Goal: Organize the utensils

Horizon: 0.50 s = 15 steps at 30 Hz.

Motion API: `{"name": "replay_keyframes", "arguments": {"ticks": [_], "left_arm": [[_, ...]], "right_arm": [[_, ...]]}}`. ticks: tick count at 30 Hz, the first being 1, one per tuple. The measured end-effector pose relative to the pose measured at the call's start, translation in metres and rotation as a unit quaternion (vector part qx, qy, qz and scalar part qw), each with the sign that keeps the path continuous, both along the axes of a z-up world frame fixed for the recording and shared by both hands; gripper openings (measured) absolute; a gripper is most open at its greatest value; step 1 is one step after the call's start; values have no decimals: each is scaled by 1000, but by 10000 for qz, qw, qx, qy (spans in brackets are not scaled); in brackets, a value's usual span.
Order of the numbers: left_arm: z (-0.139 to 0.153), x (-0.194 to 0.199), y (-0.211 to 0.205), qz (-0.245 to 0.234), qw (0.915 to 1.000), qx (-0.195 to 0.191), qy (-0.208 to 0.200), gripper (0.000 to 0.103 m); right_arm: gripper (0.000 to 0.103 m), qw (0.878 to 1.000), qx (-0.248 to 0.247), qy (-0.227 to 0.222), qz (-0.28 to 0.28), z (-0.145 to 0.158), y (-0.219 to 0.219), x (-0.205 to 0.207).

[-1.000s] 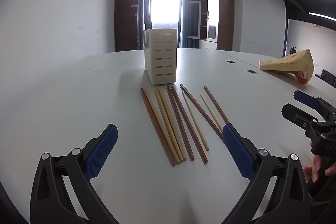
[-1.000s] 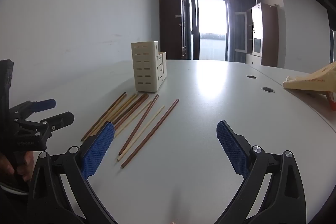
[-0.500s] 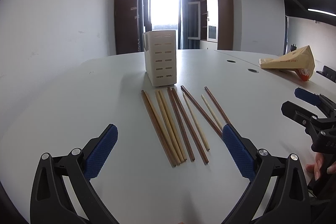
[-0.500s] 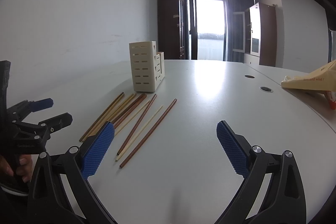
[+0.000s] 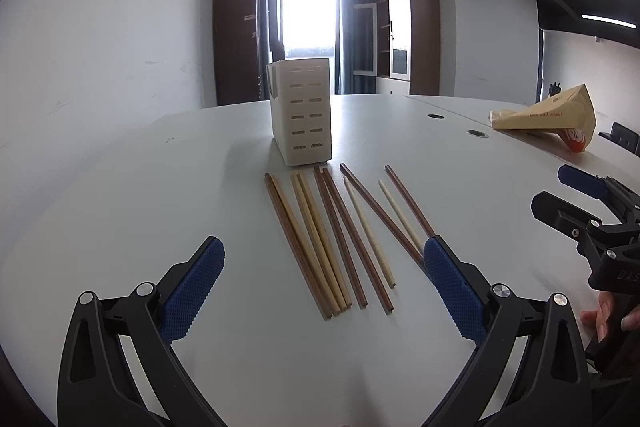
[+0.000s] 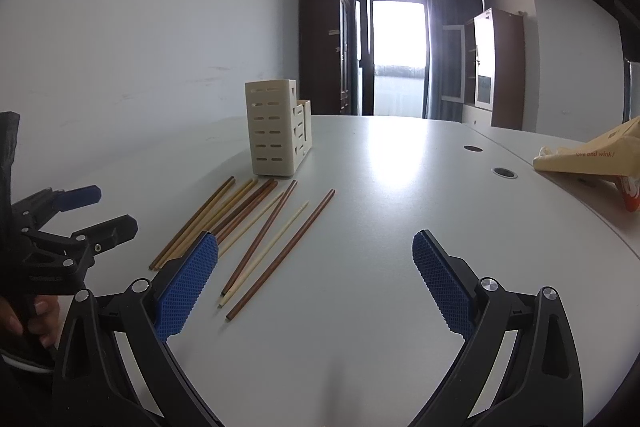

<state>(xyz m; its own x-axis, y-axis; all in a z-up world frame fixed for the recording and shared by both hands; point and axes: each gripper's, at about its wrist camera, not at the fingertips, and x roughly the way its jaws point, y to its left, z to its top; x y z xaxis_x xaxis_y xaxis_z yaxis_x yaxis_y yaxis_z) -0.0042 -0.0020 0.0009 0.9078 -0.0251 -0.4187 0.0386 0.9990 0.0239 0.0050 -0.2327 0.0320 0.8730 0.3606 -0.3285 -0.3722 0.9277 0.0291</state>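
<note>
Several chopsticks (image 5: 340,231), brown, tan and cream, lie side by side on the white table (image 5: 140,195). They also show in the right wrist view (image 6: 256,231). A cream slotted utensil holder (image 5: 302,111) stands upright just behind them, and shows in the right wrist view too (image 6: 276,129). My left gripper (image 5: 322,259) is open and empty, hovering just in front of the chopsticks' near ends. My right gripper (image 6: 316,253) is open and empty, to the right of the chopsticks. Each gripper shows in the other's view: the right one (image 5: 560,195) and the left one (image 6: 100,213).
A tan paper bag (image 5: 548,115) with an orange item under it lies at the far right of the table, seen also in the right wrist view (image 6: 592,155). Two round cable holes (image 6: 505,171) sit in the tabletop. A wall runs along the left.
Both grippers have dipped slightly lower and closer to the table, so the holder and chopsticks sit a bit lower in view. Neither gripper has opened, shut or touched anything.
</note>
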Motion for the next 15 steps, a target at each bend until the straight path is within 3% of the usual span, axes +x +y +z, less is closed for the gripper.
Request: {"name": "replay_keyframes", "arguments": {"ticks": [15], "left_arm": [[-1, 1, 1, -16, 10000, -4, 6, 97]], "right_arm": [[99, 10000, 0, 19, -9, 0, -3, 1]]}}
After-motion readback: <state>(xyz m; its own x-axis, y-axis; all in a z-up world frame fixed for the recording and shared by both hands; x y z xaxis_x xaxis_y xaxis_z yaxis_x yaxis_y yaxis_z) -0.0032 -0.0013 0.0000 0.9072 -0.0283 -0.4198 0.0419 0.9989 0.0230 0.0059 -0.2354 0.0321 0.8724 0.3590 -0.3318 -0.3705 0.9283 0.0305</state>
